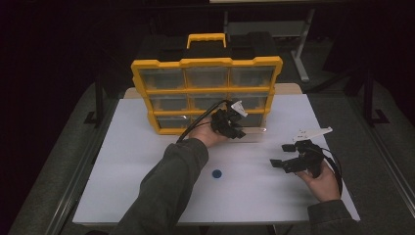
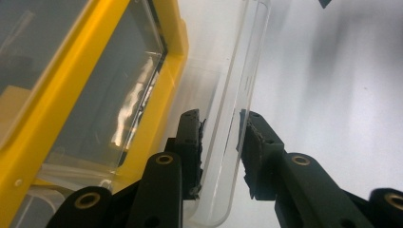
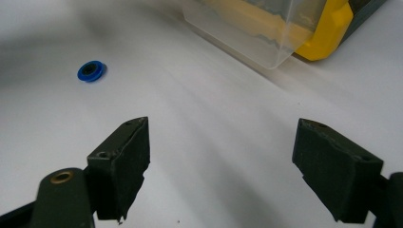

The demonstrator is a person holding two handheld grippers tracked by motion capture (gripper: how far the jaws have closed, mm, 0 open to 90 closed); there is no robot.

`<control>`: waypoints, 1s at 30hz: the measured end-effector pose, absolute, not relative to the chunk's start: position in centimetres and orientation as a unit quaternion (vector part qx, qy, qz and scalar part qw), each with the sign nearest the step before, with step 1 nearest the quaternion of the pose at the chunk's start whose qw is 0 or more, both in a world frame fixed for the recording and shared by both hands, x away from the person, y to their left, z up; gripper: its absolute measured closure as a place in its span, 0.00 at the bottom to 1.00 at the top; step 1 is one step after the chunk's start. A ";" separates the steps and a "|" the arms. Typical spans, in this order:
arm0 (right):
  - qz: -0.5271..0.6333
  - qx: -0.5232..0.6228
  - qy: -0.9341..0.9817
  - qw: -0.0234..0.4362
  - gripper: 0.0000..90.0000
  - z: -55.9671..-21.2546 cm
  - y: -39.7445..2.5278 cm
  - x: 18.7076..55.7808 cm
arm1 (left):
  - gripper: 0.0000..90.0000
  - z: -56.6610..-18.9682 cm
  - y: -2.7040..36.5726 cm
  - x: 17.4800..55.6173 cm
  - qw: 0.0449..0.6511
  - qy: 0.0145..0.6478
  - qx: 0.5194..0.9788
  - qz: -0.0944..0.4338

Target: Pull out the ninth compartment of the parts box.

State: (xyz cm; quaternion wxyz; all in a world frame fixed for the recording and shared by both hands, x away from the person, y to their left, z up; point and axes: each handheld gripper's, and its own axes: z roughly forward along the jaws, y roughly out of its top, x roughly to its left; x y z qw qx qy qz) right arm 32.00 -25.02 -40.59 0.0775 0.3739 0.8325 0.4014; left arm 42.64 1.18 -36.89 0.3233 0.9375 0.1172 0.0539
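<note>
A yellow organizer (image 1: 205, 62) with clear drawers stands upright at the back of the white table (image 1: 137, 166). One clear drawer (image 1: 255, 129) sticks out of its bottom row. My left gripper (image 1: 240, 131) is shut on that drawer's front wall; in the left gripper view the jaws (image 2: 221, 118) pinch the clear wall (image 2: 247, 71) beside the yellow frame (image 2: 47, 109). My right gripper (image 1: 279, 155) hovers open and empty at the table's right. A small blue ring (image 1: 217, 173) lies flat on the table between the arms. In the right gripper view the ring (image 3: 91, 71) lies ahead and left of the open jaws (image 3: 221, 130), with the drawer (image 3: 237, 35) farther ahead.
A dark case (image 1: 161, 46) lies behind the organizer. The table's edges run close on the right of my right hand and along the front. Bare white tabletop (image 1: 132, 127) lies left of the left forearm. Dark floor and metal stand legs (image 1: 301, 54) surround the table.
</note>
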 end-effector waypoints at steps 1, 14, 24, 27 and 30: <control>0.401 0.374 0.833 0.077 0.21 -40.6 -25.0 32.0 | 0.78 -36.9 1.2 42.6 0.323 0.117 0.937 0.054; 0.399 0.372 0.834 0.076 0.21 -40.6 -24.9 32.0 | 0.79 -36.9 1.4 41.9 0.325 0.108 0.938 0.043; 0.398 0.370 0.836 0.076 0.21 -40.7 -24.9 32.0 | 0.80 -37.0 1.5 41.4 0.329 0.106 0.938 0.038; 0.398 0.370 0.836 0.076 0.21 -40.7 -24.9 32.0 | 0.80 -37.0 1.5 41.2 0.332 0.106 0.937 0.034; 0.398 0.369 0.837 0.076 0.21 -40.7 -24.9 32.0 | 0.80 -37.0 1.6 41.1 0.333 0.105 0.937 0.033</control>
